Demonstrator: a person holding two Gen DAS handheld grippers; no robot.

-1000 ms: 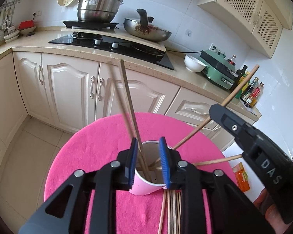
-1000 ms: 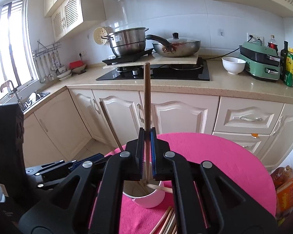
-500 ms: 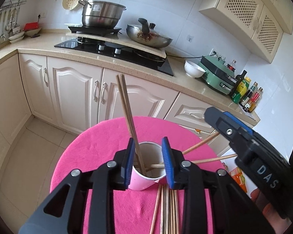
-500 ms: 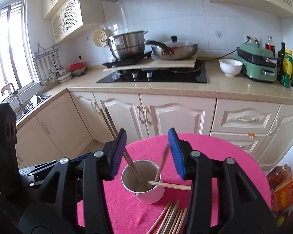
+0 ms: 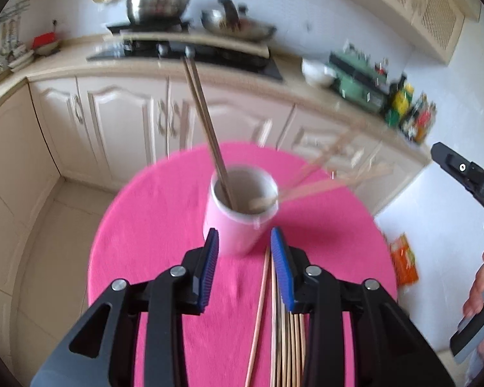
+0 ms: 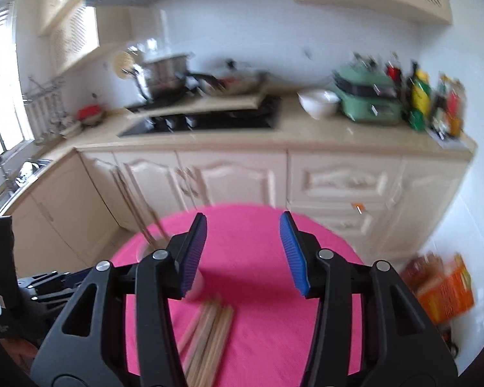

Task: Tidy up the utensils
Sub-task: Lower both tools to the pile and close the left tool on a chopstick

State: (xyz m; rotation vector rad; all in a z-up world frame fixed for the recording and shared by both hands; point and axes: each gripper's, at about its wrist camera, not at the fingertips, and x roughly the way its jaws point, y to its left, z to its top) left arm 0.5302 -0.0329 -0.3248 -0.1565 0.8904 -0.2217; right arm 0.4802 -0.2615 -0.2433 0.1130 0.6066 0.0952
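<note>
Pink round table (image 5: 151, 225) carries cup (image 5: 238, 219) and loose chopsticks (image 5: 290, 338)

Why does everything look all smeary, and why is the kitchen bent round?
Left wrist view: the cup is fairly sharp, but the leaning chopsticks smear into streaks. Right wrist view: the whole kitchen is blurry, including the loose chopsticks on the pink cloth. Both views: the fisheye lens curves straight edges.
</note>
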